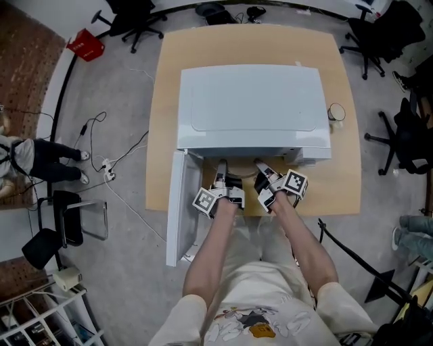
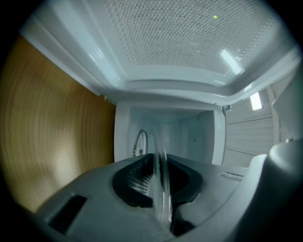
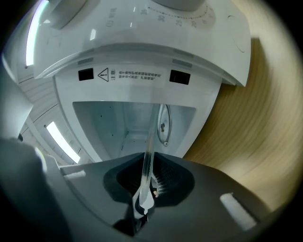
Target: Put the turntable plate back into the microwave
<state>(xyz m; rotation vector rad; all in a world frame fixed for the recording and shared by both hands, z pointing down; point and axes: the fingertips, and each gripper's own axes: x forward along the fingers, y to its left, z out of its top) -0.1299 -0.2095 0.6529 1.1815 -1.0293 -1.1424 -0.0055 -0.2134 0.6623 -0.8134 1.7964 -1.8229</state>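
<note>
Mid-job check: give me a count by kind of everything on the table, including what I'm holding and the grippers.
microwave: 1
glass turntable plate: 1
grippers: 2, left gripper and right gripper, jaws of both closed on the plate's rim
small round object by the microwave: 1
Total: 5

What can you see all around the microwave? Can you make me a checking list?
Surface: wooden table, mostly covered by the microwave.
Job's things: white microwave, its door open; glass turntable plate held at the opening.
Clutter: small round thing beside the microwave; I cannot tell what it is.
Grippers: left gripper and right gripper, each shut on the plate's rim.
Cables: white cables and a power strip on the floor.
Surroundings: office chairs, red box.
</note>
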